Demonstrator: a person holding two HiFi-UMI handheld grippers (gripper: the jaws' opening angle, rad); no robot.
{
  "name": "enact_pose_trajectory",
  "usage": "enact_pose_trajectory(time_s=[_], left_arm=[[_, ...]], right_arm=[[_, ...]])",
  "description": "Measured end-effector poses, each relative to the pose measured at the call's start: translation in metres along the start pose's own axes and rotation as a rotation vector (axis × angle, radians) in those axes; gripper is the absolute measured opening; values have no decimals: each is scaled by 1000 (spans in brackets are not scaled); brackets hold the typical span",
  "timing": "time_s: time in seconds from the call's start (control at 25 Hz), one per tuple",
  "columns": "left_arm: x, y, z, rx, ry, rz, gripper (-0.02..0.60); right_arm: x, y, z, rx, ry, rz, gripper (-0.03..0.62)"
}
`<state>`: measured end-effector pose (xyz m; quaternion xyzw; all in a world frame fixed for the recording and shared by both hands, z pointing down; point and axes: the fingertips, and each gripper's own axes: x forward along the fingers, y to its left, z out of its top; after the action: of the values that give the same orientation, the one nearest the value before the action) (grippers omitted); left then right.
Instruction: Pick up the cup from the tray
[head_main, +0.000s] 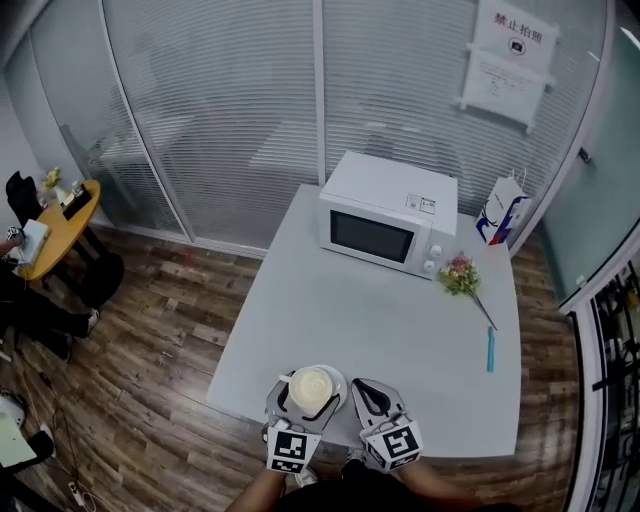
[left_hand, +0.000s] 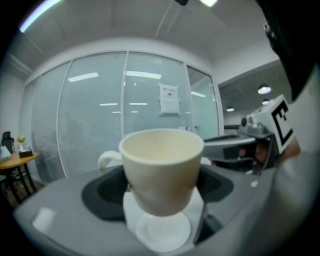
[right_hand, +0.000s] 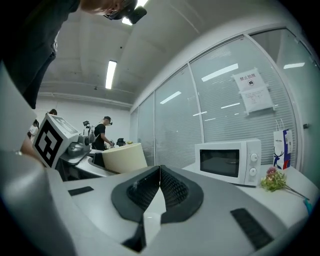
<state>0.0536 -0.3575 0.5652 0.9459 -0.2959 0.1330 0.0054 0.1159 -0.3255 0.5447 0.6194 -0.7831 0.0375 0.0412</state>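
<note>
A cream cup (head_main: 312, 388) with a handle sits between the jaws of my left gripper (head_main: 310, 380), which is shut on it at the table's front edge. In the left gripper view the cup (left_hand: 161, 167) fills the middle, upright, its handle to the left, with the left gripper (left_hand: 162, 186) closed around its sides. A white round rim (head_main: 340, 381) shows just beside the cup; I cannot tell whether the cup touches it. My right gripper (head_main: 370, 392) is close to the right of the cup, shut and empty. Its jaws (right_hand: 160, 175) meet with nothing between them, and the cup (right_hand: 125, 157) appears to their left.
A white microwave (head_main: 388, 213) stands at the back of the grey table (head_main: 350, 310). A paper bag (head_main: 502, 212), a small flower bunch (head_main: 462, 274) and a blue pen (head_main: 490, 350) lie to the right. A glass wall runs behind. A round wooden table (head_main: 60, 225) stands far left.
</note>
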Motion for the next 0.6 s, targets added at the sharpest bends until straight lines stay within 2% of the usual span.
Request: enact_pose_trajectory(time_s=[0.32,0.6], left_arm=[[-16,13,41,24,-62,38,422],[-21,21,58,42,-98,49,423]], right_arm=[[-2,-2,53,-48,-125,12,5],[3,-1,96,-87,-209,13,5]])
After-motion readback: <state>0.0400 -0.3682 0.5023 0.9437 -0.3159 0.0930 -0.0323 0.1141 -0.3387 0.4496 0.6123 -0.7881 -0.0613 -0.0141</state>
